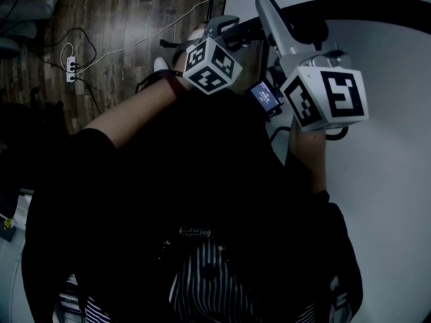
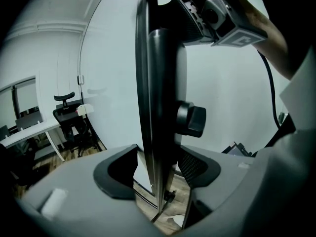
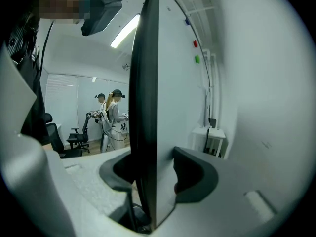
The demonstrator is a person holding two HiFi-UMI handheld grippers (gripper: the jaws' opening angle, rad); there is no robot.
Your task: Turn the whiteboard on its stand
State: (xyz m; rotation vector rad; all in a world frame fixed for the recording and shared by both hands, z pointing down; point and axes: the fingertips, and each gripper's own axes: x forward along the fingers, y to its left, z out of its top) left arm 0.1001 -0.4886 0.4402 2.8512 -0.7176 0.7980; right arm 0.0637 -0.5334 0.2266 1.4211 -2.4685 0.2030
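Office room, dark wood floor [image 1: 121,12] with a power strip [image 1: 70,69] and loose cables at the head view's top left. Whiteboard [image 1: 384,173] fills the right of that view, white face with a black frame, and the person stands right at its near edge. In the left gripper view it appears edge-on and upright, with the stand post [image 2: 167,93] against it and a black knob [image 2: 193,120] sticking out of the post.

Left gripper [image 2: 158,168]: jaws clamped on board edge and post together, just below the knob. Right gripper [image 3: 153,174]: jaws closed on the board's edge, one pad on the dark frame side, the other on the white face. Head view shows both grippers side by side at the board's edge, left marker cube [image 1: 212,66] and right marker cube [image 1: 326,99] facing up, a small lit screen [image 1: 264,96] between them.

Background: office chair [image 2: 69,117] at a desk, two people [image 3: 109,117] standing far off, small white table [image 3: 210,132] by the wall.
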